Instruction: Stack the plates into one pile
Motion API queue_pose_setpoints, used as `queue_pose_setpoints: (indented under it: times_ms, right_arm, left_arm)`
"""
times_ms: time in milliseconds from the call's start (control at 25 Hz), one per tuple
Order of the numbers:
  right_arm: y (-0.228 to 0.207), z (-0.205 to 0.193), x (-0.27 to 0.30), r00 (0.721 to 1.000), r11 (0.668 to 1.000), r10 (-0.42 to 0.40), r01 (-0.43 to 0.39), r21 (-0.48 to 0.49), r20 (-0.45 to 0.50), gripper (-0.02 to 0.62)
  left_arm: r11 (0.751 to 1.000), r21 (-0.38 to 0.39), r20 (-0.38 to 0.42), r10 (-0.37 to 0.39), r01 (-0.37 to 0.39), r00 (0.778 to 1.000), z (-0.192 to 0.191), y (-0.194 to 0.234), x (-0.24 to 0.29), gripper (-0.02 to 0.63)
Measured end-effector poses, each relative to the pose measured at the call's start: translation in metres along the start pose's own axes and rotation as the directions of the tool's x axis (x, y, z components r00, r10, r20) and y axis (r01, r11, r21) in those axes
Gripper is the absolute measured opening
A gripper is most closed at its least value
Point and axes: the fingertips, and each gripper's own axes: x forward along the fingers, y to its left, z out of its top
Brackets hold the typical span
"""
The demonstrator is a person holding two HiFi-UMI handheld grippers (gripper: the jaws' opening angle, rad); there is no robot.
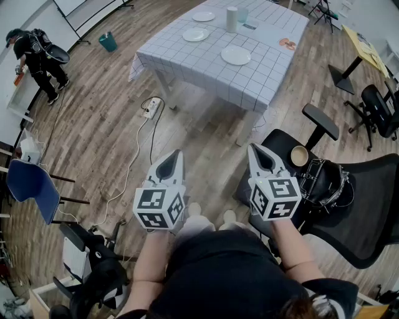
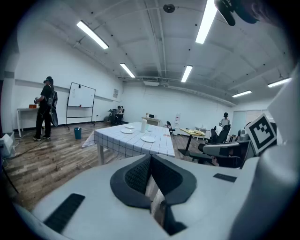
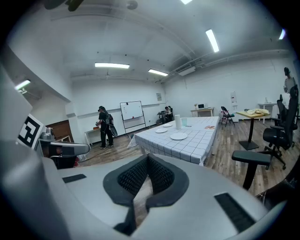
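1. As no plate rests on another, the task is judged not begun: all the stacking is left
2. Three plates, white, all on the table point(image 1: 206, 71), each well apart from the others: far plate point(image 1: 203, 17), middle plate point(image 1: 196, 35), near plate point(image 1: 235, 55)
3. One table, under a checked cloth, well ahead of the person; both grippers are far short of it
4. One left gripper point(image 1: 176, 156), jaws pressed together with nothing between them, held low before the body over bare floor
5. One right gripper point(image 1: 255, 152), jaws likewise together and empty, level with the left and well apart from it
6. Also on the table: one roll point(image 1: 232, 19) standing upright between the far and near plates, one cup point(image 1: 243, 14) just beside the roll, one small orange item point(image 1: 287, 43) near the right edge
7. Off the table: one black chair point(image 1: 349, 212) just right of the right gripper, one teal bin point(image 1: 108, 42), one person point(image 1: 37, 59) at the far left
8. Left to do, as judged: reach the table, lift two plates in turn, set each on the third
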Motion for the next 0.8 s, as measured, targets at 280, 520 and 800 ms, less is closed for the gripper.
queue_pose_setpoints:
  times_ms: [280, 520, 800]
  right_arm:
    - [0.017, 0.005, 0.015, 0.999, 0.998, -0.028, 0.027, 0.055, 0.025, 0.015]
    - [0.029, 0.006, 0.034, 0.996, 0.996, -0.083, 0.083, 0.038, 0.012, 0.015]
    - [0.072, 0.01, 0.069, 0.999, 0.997, -0.052, 0.052, 0.054, -0.003, 0.015]
  left_arm:
    - [0.999, -0.032, 0.014, -0.016, 0.017, 1.0, 0.007, 0.031, -0.002, 0.028]
    - [0.999, -0.008, 0.006, -0.038, 0.038, 0.999, 0.011, 0.054, 0.001, 0.028]
    - [0.999, -0.004, 0.001, -0.034, 0.034, 0.999, 0.017, 0.105, 0.0, 0.029]
